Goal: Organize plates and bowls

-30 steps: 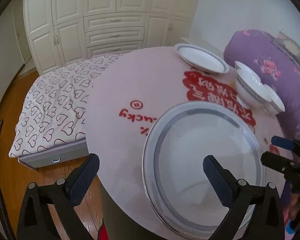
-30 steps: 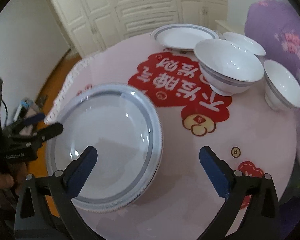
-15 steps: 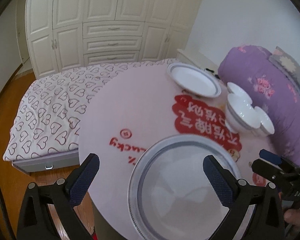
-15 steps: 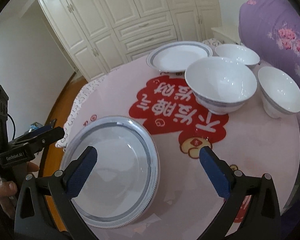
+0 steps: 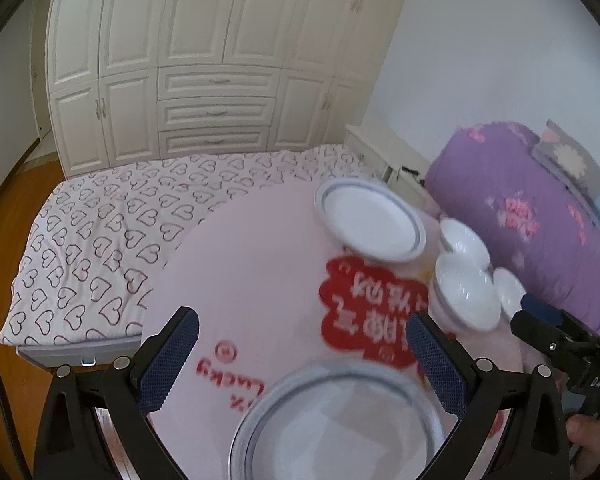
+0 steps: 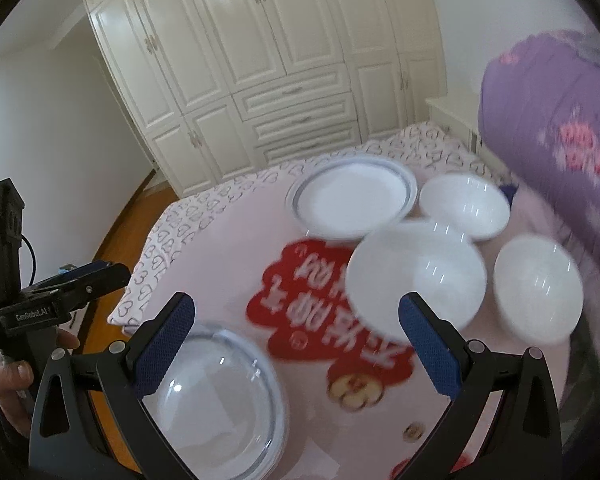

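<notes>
A round table with a pink cloth holds a stack of blue-rimmed plates at the near edge, also in the right wrist view. A single plate lies at the far side. A large bowl and two smaller bowls stand to its right. My left gripper is open and empty above the near stack. My right gripper is open and empty above the table's middle.
A bed with a heart-print sheet lies beyond the table. White wardrobes line the back wall. A purple quilt is piled at the right. Wooden floor shows at the left.
Both grippers have lifted and drawn back from the plate stack, which now sits lower in both views. Both stay open. The dishes have not moved.
</notes>
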